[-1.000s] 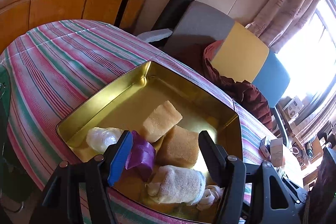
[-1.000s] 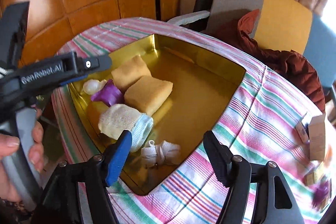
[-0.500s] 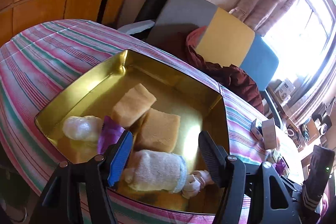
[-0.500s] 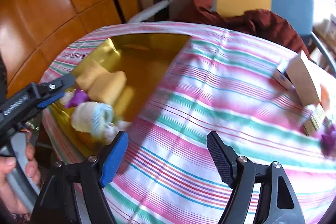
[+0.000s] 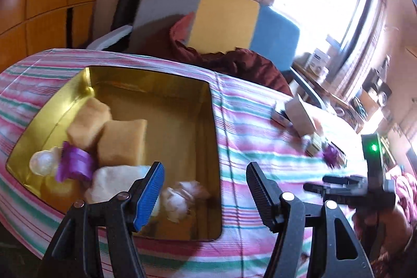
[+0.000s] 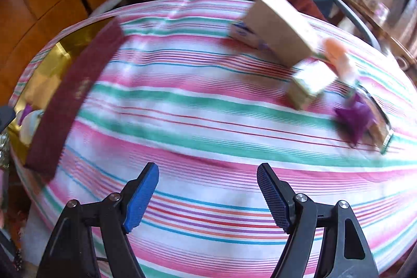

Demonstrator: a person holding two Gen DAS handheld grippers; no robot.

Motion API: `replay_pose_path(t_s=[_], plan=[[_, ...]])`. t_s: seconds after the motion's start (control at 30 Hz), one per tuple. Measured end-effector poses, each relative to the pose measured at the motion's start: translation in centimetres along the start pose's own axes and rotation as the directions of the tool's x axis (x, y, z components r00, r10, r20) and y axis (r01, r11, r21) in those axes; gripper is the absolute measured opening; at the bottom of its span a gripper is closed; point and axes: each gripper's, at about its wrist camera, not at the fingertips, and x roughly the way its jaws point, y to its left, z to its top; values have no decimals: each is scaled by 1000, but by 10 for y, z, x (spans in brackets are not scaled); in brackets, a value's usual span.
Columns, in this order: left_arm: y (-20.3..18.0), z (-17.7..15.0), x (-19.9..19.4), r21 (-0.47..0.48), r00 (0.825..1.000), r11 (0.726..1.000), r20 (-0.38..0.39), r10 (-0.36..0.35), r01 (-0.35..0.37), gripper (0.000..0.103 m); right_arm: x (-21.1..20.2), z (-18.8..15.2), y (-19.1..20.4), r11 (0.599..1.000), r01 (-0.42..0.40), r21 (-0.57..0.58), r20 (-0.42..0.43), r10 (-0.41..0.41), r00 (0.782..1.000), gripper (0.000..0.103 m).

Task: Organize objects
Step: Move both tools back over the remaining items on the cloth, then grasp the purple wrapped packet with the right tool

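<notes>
Hovering open and empty, left gripper [image 5: 204,189], right gripper [image 6: 208,192], gold tin [image 5: 206,127] lying lengthwise toward the chair.

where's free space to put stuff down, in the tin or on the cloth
Free: the gold tin's right half, and the striped cloth between tin and the cardboard boxes. Crowded: the tin's left side, with sponges, purple piece, sock.

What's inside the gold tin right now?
The gold tin holds two tan sponges, a purple ribbon piece, a clear round thing, a rolled white cloth and a small white bundle. The left gripper's finger hides the cloth's end.
</notes>
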Motion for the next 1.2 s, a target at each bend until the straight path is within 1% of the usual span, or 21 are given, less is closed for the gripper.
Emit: replay_pose_path(t_s=[0.23,0.3,0.43,0.47,0.53,0.6,0.73,0.77,0.8,0.83,0.9,1.0,1.1,1.2], plan=[[-36,-17,5,106,998,993,-49,-47,52,66,-4,9,-82,985,119,126,0,-120,993,81],[-45,-20,6,133,997,989,-58,-55,62,66,-6,14,-101,977,139,160,7,-142,990,81],[-59,-28,9,165,993,982,-88,-73,87,66,-2,26,-135,956,140,257,31,-153,988,81],[-62,-30,10,172,992,981,-96,-77,92,66,0,28,-142,951,132,279,38,-149,988,81],[-67,-34,13,188,991,977,-114,-76,97,66,6,30,-155,940,94,328,47,-115,992,79],[-72,-37,16,202,989,974,-127,-75,100,66,16,31,-161,924,47,378,65,-78,995,71],[-79,-40,22,226,986,969,-149,-69,102,66,21,33,-176,895,-14,446,106,-37,994,70],[-81,-41,24,230,985,968,-157,-67,103,66,21,35,-180,888,-31,459,114,-25,993,70],[-83,-41,27,236,984,966,-167,-67,106,66,22,36,-183,883,-37,468,116,-20,993,66],[-86,-42,30,242,982,964,-177,-68,110,66,23,37,-186,880,-32,473,114,-25,993,63],[-93,-43,37,255,978,960,-198,-69,119,66,26,41,-185,881,-5,472,103,-50,993,48],[-102,-43,46,260,973,956,-219,-76,133,66,28,42,-187,885,21,465,82,-67,994,38],[-112,-40,57,264,969,953,-232,-87,149,66,28,42,-185,887,26,461,55,-58,997,36],[-122,-33,70,252,961,952,-253,-107,173,66,27,39,-176,905,59,422,20,-74,997,36]])
